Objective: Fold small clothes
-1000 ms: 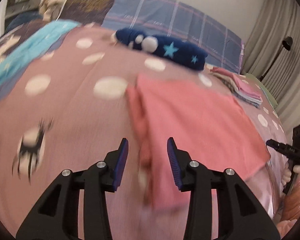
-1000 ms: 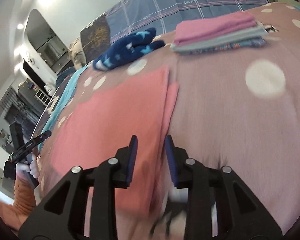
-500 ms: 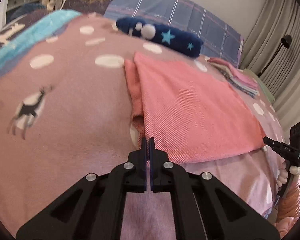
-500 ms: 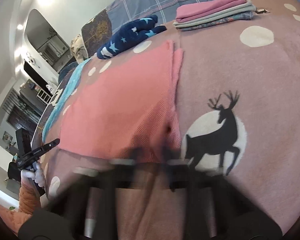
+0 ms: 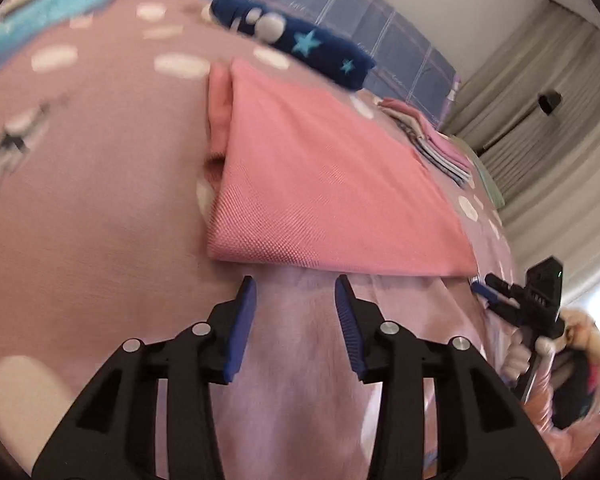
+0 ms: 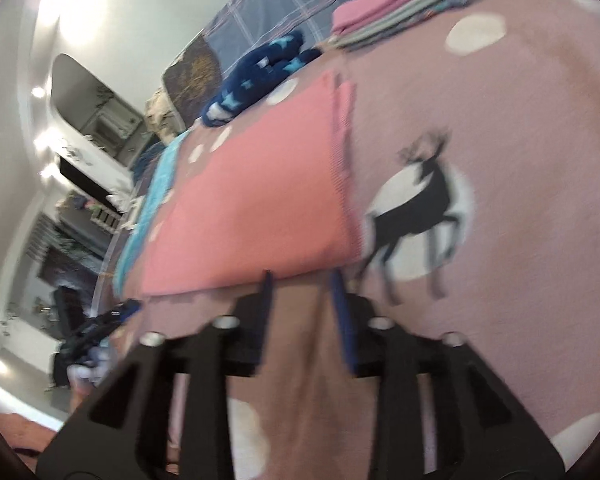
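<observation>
Blue-padded, the left gripper [image 5: 296, 292] stands wide apart and empty just short of the pink cloth [image 5: 324, 184]; the right gripper [image 6: 300, 284] gapes likewise at the cloth's other near corner. Folded flat on the pink bedspread [image 5: 100, 208], the woven cloth runs its length across the near edge. Only the right view shows a black deer print [image 6: 416, 204]. Farther off lie a navy star garment [image 5: 308, 48] and a folded stack [image 5: 436, 140].
</observation>
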Available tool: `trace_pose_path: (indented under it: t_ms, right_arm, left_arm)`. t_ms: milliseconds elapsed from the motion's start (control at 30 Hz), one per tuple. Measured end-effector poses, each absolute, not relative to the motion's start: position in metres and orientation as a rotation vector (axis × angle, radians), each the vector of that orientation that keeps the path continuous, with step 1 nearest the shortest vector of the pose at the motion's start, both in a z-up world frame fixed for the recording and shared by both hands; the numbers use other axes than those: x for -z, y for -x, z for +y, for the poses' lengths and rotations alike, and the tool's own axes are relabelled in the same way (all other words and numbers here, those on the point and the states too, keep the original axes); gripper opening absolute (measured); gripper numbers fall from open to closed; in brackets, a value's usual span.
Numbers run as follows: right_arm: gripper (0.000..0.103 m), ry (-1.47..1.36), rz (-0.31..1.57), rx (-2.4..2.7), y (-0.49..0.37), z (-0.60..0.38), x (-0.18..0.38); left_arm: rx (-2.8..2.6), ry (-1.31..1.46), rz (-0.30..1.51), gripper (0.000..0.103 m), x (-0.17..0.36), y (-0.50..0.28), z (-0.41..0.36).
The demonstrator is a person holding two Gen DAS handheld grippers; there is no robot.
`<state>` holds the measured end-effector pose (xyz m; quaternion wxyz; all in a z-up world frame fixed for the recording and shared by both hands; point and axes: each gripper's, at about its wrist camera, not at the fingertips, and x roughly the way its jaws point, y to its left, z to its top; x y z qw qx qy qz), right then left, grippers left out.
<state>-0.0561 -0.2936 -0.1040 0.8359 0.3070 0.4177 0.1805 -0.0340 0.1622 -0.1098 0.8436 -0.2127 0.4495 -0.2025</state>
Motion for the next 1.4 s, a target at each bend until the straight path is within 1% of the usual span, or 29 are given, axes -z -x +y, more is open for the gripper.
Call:
trace_pose_path:
  t_ms: [33,67,100,133,167,233,300,333,433,500,567,633,667,700,767,800,833,900,933,967,1000,1033,1200,1233,1333,1400]
  right_arm:
    - [0.048,-0.676,0.891,-0.395,0.053,-0.292,0.107]
    - [0.049,-0.716,0.903,-0.396,0.048,-0.292,0.113]
    - [0.049,-0.777,0.910,-0.389,0.040,-0.293,0.121]
    - [0.045,-0.815,0.895,-0.386,0.034,-0.295,0.124]
    - [0.041,-0.860,0.878,-0.372,0.026,-0.300,0.126]
    - [0.005,-0.925,0.872,-0.332,0.018,-0.306,0.131]
    - [0.005,-0.992,0.865,-0.316,0.015,-0.311,0.133]
    - [0.004,-0.983,0.844,-0.325,0.020,-0.311,0.126]
    - [0.004,-0.912,0.793,-0.351,0.038,-0.304,0.099]
    - [0.004,-0.872,0.815,-0.371,0.051,-0.299,0.085]
    - [0.004,-0.805,0.875,-0.375,0.059,-0.292,0.082]
    - [0.011,-0.754,0.990,-0.412,0.066,-0.278,0.094]
    - [0.012,-0.728,1.058,-0.416,0.071,-0.271,0.104]
    - [0.012,-0.713,1.081,-0.418,0.073,-0.269,0.108]
    - [0.012,-0.706,1.068,-0.427,0.080,-0.275,0.108]
    - [0.015,-0.705,1.031,-0.415,0.083,-0.284,0.102]
    - [0.020,-0.706,0.989,-0.399,0.083,-0.294,0.094]
    - [0.020,-0.698,0.921,-0.373,0.079,-0.312,0.082]
    - [0.020,-0.687,0.903,-0.369,0.076,-0.317,0.077]
    - [0.020,-0.671,0.889,-0.370,0.069,-0.322,0.074]
    - [0.020,-0.656,0.890,-0.360,0.060,-0.326,0.074]
    - [0.020,-0.654,0.902,-0.348,0.051,-0.330,0.076]
    - [0.020,-0.678,0.973,-0.355,0.022,-0.332,0.099]
    - [0.020,-0.673,0.979,-0.360,0.019,-0.328,0.102]
    - [0.020,-0.674,0.993,-0.387,0.017,-0.329,0.105]
    - [0.020,-0.650,1.001,-0.401,0.014,-0.329,0.104]
  left_arm:
    - [0.421,0.501,0.933,0.042,0.114,0.028,0.164]
    - [0.419,0.563,0.915,0.040,0.116,0.022,0.168]
    - [0.401,0.641,0.900,0.034,0.119,0.015,0.175]
    - [0.375,0.685,0.893,0.011,0.121,0.010,0.179]
    - [0.359,0.722,0.889,0.004,0.124,0.006,0.183]
    - [0.336,0.766,0.855,0.003,0.119,0.006,0.190]
    - [0.322,0.697,0.777,0.003,0.093,0.019,0.187]
    - [0.331,0.655,0.757,0.003,0.081,0.025,0.183]
    - [0.318,0.519,0.759,0.003,0.054,0.035,0.177]
    - [0.286,0.481,0.801,0.003,0.055,0.037,0.181]
    - [0.220,0.430,0.860,0.005,0.069,0.038,0.183]
    - [0.151,0.402,0.905,0.008,0.079,0.040,0.184]
    - [0.121,0.381,0.909,0.010,0.079,0.043,0.187]
    - [0.048,0.311,0.895,0.012,0.073,0.050,0.188]
    - [-0.114,0.122,0.835,0.012,0.057,0.054,0.181]
    - [-0.181,0.024,0.778,0.012,0.043,0.056,0.172]
    - [-0.176,-0.007,0.736,0.014,0.030,0.057,0.165]
    - [-0.035,0.010,0.685,0.017,0.007,0.059,0.139]
    - [0.053,0.013,0.677,0.020,0.001,0.059,0.122]
    - [0.139,0.003,0.676,0.026,-0.003,0.059,0.100]
    - [0.255,-0.021,0.686,0.028,-0.001,0.060,0.068]
    - [0.364,-0.050,0.708,0.031,0.004,0.061,0.037]
    - [0.680,-0.243,0.822,0.031,0.050,0.081,-0.084]
    - [0.703,-0.283,0.832,0.031,0.057,0.084,-0.097]
    - [0.770,-0.359,0.850,0.039,0.072,0.093,-0.124]
    - [0.795,-0.400,0.842,0.040,0.076,0.093,-0.132]
